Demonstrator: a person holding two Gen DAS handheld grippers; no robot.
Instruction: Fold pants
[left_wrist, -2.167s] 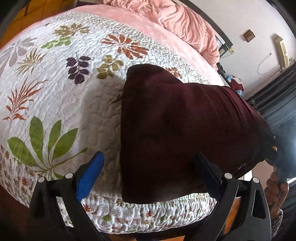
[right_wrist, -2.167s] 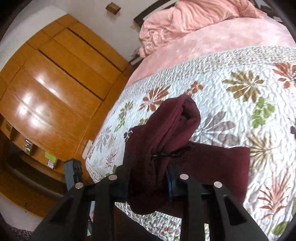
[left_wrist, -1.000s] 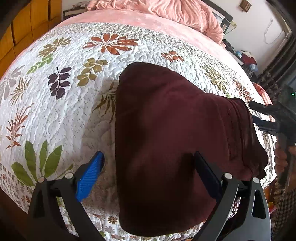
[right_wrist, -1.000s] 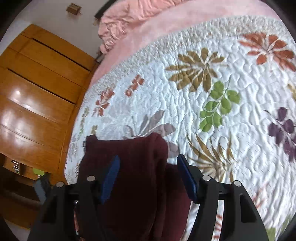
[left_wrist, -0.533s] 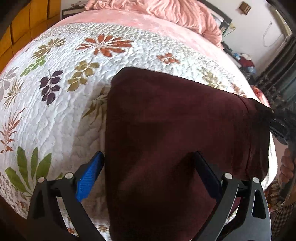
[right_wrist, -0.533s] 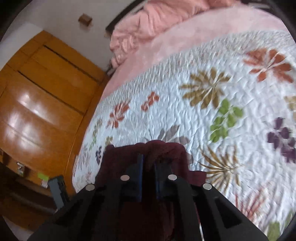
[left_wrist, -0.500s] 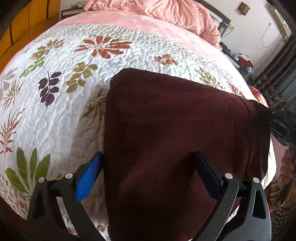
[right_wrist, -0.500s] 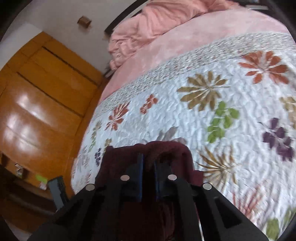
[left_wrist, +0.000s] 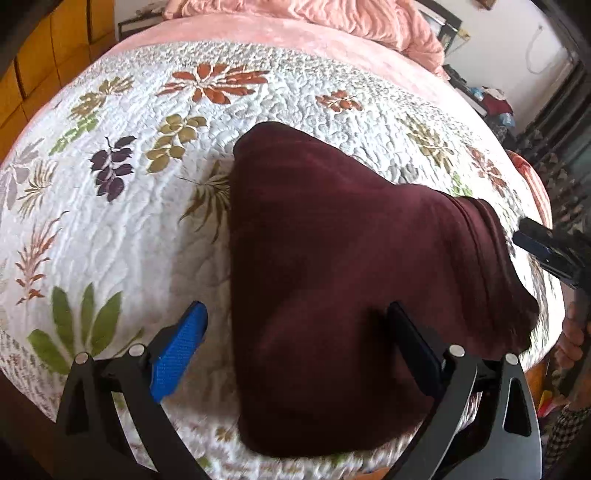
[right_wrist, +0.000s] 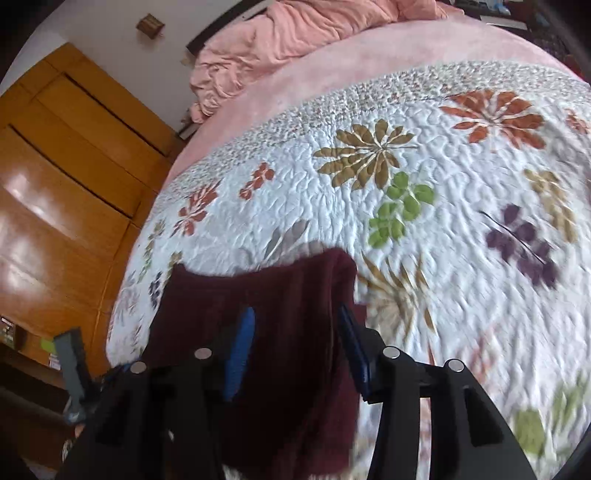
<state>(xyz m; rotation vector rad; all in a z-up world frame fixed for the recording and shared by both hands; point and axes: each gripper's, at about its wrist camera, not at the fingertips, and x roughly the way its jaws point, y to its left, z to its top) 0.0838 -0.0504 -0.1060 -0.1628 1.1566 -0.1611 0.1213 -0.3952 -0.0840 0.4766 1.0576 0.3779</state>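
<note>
Left wrist view shows the maroon pants (left_wrist: 332, 266) lying folded into a thick, rounded wedge on the floral quilt (left_wrist: 122, 206), near the foot edge of the bed, with one end hanging toward the edge at the right. The left gripper (left_wrist: 295, 343) is spread wide, its blue pad (left_wrist: 177, 350) over bare quilt and the other finger over the cloth; it grasps nothing. The right gripper (right_wrist: 295, 343) is likewise parted, straddling a thick ridge of the fabric without pinching it, though motion blur in the right wrist view makes contact hard to judge.

The cloth looks like a soft, fairly heavy fleece or knit: limp, thick when doubled, not slippery, not fragile. It would likely sag and drag on the quilted surface instead of sliding, and a single-layer pinch could let the lower layers peel away. The surest hold is probably at the two corners of one folded end, jaws closing over all layers at once, so the stack lifts as one piece.

No container holding anything is evident. A wooden wardrobe (right_wrist: 62, 177) stands beside the bed, its doors apparently closed, and a pink duvet (right_wrist: 295, 40) is heaped at the head end, well apart from the pants.
</note>
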